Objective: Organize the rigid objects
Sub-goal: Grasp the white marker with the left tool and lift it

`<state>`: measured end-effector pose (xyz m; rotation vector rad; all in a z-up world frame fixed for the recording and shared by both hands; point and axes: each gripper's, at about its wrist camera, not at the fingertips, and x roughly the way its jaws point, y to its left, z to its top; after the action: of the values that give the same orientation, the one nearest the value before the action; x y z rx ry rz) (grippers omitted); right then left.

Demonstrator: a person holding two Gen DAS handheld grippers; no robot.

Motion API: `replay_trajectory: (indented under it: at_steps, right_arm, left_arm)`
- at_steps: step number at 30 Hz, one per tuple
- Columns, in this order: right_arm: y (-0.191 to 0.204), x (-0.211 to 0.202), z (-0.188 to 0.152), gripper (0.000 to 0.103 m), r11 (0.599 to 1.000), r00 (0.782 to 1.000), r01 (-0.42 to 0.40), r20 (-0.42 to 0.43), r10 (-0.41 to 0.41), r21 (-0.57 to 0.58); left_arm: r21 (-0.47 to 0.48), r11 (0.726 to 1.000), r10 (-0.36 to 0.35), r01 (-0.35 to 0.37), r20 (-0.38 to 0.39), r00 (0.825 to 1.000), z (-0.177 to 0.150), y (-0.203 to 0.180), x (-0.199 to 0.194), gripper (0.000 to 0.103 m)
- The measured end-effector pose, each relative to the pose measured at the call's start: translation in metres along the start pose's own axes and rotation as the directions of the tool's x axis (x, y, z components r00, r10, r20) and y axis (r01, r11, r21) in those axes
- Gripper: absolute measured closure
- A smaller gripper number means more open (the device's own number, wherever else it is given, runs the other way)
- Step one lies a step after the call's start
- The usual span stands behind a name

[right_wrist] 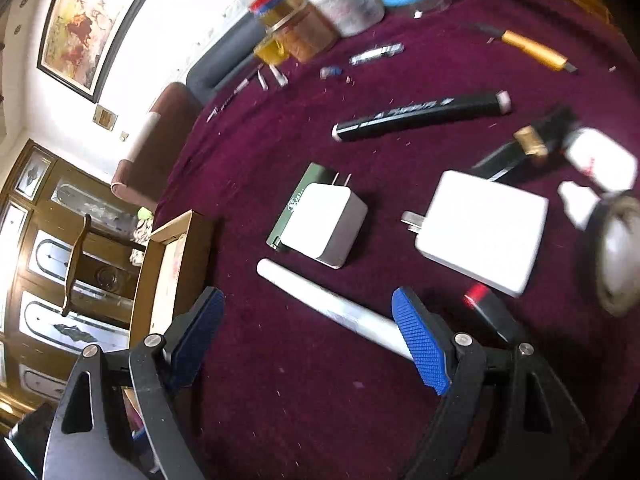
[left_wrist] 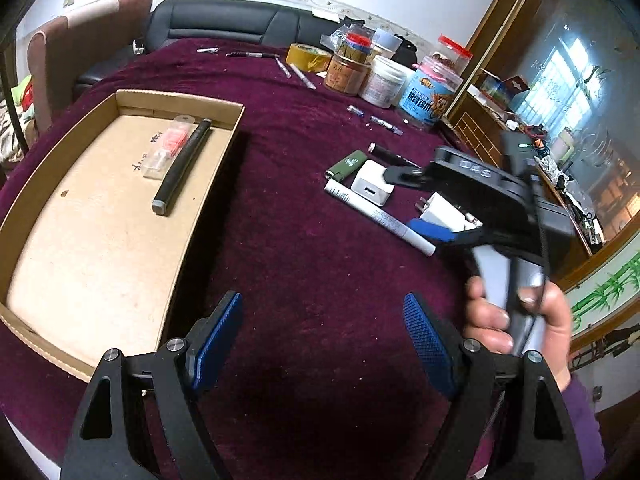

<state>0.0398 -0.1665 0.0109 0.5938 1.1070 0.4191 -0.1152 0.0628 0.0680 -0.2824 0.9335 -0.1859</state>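
A shallow cardboard box (left_wrist: 28,216) on the maroon cloth holds a black bar (left_wrist: 182,166) and a clear packet (left_wrist: 168,146). My left gripper (left_wrist: 324,344) is open and empty, above bare cloth right of the box. My right gripper (right_wrist: 306,338) is open and empty, just above a white marker (right_wrist: 328,308), whose right end passes behind my right finger. Beyond it lie a small white charger (right_wrist: 324,224) resting on a green lighter (right_wrist: 298,200), a larger white charger (right_wrist: 484,232) and a black marker (right_wrist: 420,116). The left wrist view shows the right gripper (left_wrist: 416,204) over these chargers.
Jars and tubs (left_wrist: 384,76) and a tape roll (left_wrist: 308,57) stand at the table's far edge, with pens (left_wrist: 296,72) near them. A yellow utility knife (right_wrist: 532,52) and small batteries (right_wrist: 376,54) lie further back. A sofa (left_wrist: 224,20) is behind the table.
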Motion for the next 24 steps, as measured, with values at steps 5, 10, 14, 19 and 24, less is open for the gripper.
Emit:
replay_trajectory:
  at_steps: [5, 10, 14, 19, 24]
  right_arm:
    - [0.007, 0.017, -0.009, 0.014, 0.978, 0.969, -0.202, -0.135, 0.208, 0.056]
    - [0.024, 0.001, -0.032, 0.014, 0.975, 0.969, -0.217, -0.128, 0.210, -0.045]
    - [0.019, -0.041, -0.031, 0.014, 0.989, 0.993, -0.046, 0.105, 0.061, -0.140]
    - [-0.008, -0.087, -0.036, 0.014, 0.980, 0.883, 0.189, 0.448, -0.141, -0.065]
    - [-0.046, -0.107, -0.036, 0.014, 0.970, 0.820, 0.234, 0.525, -0.229, 0.058]
  left_arm:
    - [-0.006, 1.000, -0.005, 0.005, 0.002, 1.000, 0.004, 0.005, 0.002, 0.026]
    - [0.015, 1.000, 0.008, -0.008, -0.035, 0.999, 0.008, 0.003, 0.015, 0.026]
    - [0.087, 0.994, 0.067, -0.062, -0.057, 0.996, 0.013, -0.014, 0.031, 0.026]
    - [0.165, 0.980, 0.124, -0.109, -0.082, 0.989, 0.021, -0.035, 0.060, 0.026]
    - [0.168, 0.975, 0.171, -0.147, -0.140, 0.975, 0.029, -0.038, 0.099, 0.032]
